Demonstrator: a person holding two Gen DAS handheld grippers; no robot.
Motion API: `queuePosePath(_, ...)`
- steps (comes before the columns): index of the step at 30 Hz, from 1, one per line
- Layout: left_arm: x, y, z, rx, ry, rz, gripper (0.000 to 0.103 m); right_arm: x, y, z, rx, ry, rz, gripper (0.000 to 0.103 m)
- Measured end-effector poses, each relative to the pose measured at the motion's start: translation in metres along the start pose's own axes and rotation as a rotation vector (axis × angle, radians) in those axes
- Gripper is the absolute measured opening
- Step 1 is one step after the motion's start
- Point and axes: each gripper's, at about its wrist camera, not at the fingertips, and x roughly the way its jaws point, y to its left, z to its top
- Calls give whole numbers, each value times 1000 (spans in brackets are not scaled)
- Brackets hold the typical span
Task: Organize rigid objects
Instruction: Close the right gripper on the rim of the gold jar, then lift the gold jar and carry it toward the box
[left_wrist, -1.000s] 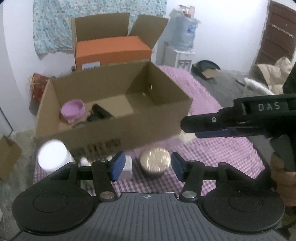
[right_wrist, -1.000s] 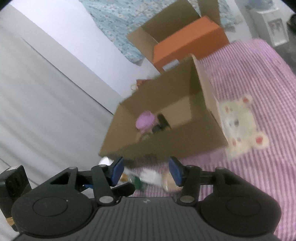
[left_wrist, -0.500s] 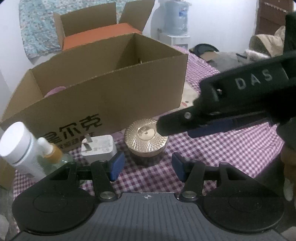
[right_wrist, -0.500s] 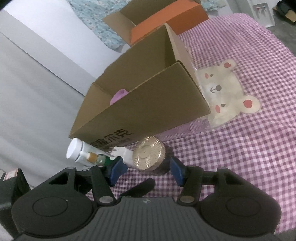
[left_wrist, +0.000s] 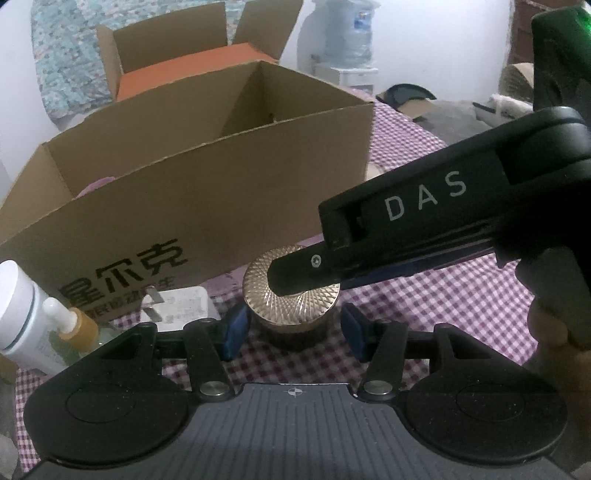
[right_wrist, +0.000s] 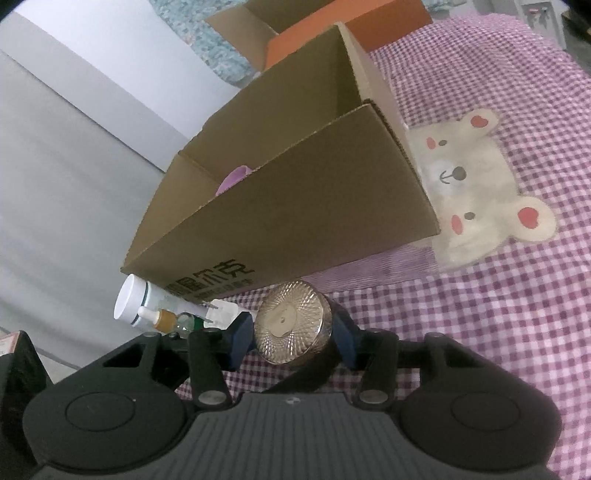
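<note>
A round jar with a gold faceted lid (left_wrist: 291, 301) (right_wrist: 291, 326) stands on the purple checked cloth in front of the open cardboard box (left_wrist: 207, 184) (right_wrist: 295, 206). My right gripper (right_wrist: 291, 338) is open with its blue pads on either side of the jar, close to its sides; its dark finger (left_wrist: 306, 273) reaches over the lid in the left wrist view. My left gripper (left_wrist: 291, 332) is open and empty, just short of the jar. A pink object (right_wrist: 234, 179) lies inside the box.
A white plug adapter (left_wrist: 177, 306), a small dropper bottle (left_wrist: 74, 325) and a white tube (left_wrist: 18, 310) stand left of the jar. A bear patch (right_wrist: 476, 192) marks the cloth right of the box. An orange box (left_wrist: 192, 70) sits behind.
Both grippers have dropped low and moved in toward the jar. The right gripper now straddles the jar, its finger over the lid in the left view.
</note>
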Motion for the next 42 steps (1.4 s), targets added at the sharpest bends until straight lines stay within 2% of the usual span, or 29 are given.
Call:
queuePosePath(8, -8, -18, -4, 27, 10, -90, 54, -28, -12, -11, 21, -6, -43, 51)
queuePosePath(12, -11, -26, -6, 50, 10, -110, 53, -40, -17, -17, 35, -11, -49, 51)
queuePosePath(20, -4, -27, -4, 75, 17, -91, 53, -40, -20, -20, 59, -14, -42, 51)
queuePosePath(32, 27, -32, 12, 79, 24, -72, 55, -28, -36, -15, 107, -8, -27, 52)
queuePosePath(42, 26, -33, 12, 84, 16, -60, 54, -31, -34, -16, 104, -23, -24, 49)
